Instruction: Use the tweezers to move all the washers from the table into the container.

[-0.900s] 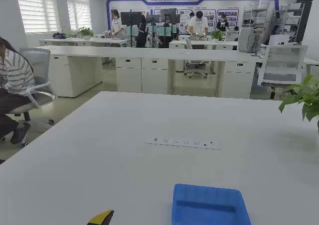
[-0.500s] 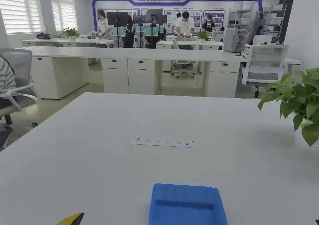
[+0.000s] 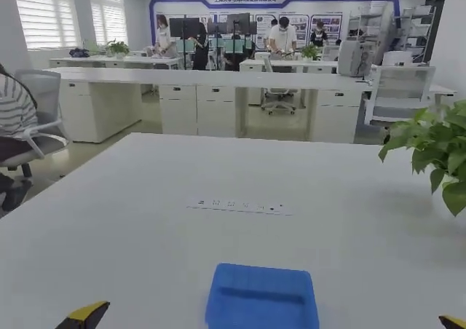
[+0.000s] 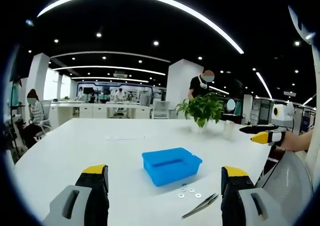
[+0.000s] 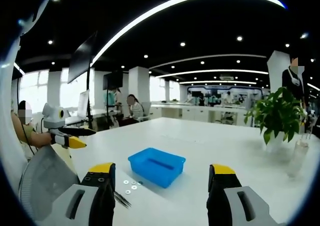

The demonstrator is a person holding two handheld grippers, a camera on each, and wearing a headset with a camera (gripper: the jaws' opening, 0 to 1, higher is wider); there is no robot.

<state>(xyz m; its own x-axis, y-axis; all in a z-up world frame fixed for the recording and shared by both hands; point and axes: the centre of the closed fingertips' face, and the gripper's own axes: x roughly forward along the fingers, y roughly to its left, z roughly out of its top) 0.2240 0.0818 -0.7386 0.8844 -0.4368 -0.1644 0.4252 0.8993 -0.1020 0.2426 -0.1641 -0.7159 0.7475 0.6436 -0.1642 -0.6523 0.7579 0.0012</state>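
left hand-held gripper (image 4: 165, 172), right hand-held gripper (image 5: 162, 168) wide; one container (image 4: 176, 174), one tweezers (image 4: 201, 206), five washers (image 4: 191, 190).

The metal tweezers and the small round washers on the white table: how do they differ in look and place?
The slim metal tweezers are long and pointed; the small round washers are flat rings. The tweezers are one piece; the washers are several. The washers lie nearer the blue plastic container than the tweezers. Both rest on the white table.

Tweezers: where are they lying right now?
In the left gripper view the tweezers lie on the table beside the washers, just in front of the blue container.
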